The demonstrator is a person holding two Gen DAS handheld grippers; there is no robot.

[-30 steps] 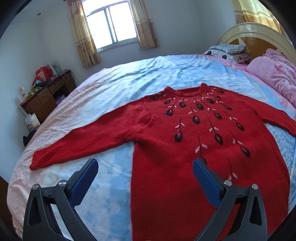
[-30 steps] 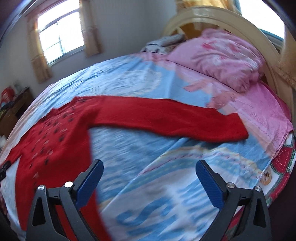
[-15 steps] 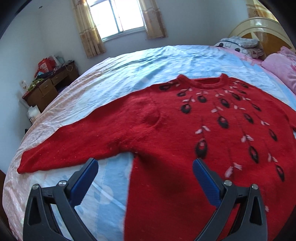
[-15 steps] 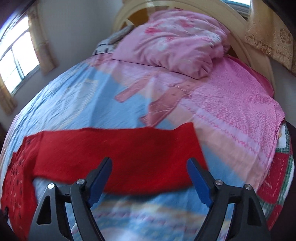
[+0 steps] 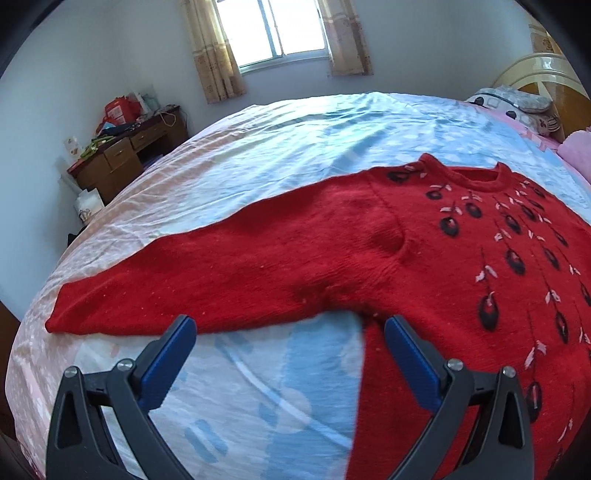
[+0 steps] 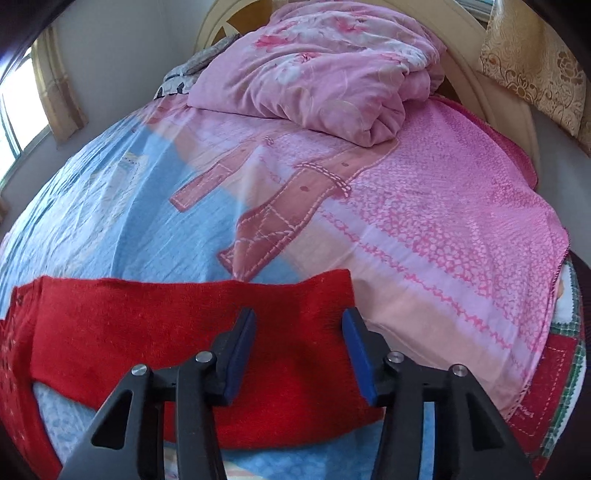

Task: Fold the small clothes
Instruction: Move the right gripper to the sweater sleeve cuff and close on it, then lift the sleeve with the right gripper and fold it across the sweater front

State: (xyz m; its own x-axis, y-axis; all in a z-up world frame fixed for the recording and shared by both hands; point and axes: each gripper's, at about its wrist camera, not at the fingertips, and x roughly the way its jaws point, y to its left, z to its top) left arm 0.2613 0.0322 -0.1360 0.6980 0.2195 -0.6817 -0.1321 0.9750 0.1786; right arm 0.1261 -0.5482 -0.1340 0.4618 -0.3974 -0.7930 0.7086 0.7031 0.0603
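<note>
A red knitted sweater (image 5: 424, 258) with dark embroidered drops lies flat, front up, on the bed. Its left sleeve (image 5: 192, 280) stretches out toward the bed's left edge. My left gripper (image 5: 290, 332) hovers wide open over the armpit, with nothing between its blue pads. In the right wrist view the other sleeve (image 6: 184, 332) runs across the frame, and its cuff end (image 6: 328, 295) lies between the fingers of my right gripper (image 6: 299, 325). Those jaws are closing around the cuff, and a gap still shows between the pads and the knit.
The bed sheet (image 5: 280, 155) is blue and pink. A bunched pink quilt (image 6: 317, 62) and a pillow (image 5: 517, 107) lie by the cream headboard (image 6: 476, 74). A cluttered wooden desk (image 5: 125, 155) stands by the left wall under a curtained window (image 5: 273, 29).
The left gripper moved left and down toward the armpit and left sleeve. The right gripper swung right to the sleeve's cuff end, and its jaws narrowed from wide open to about half.
</note>
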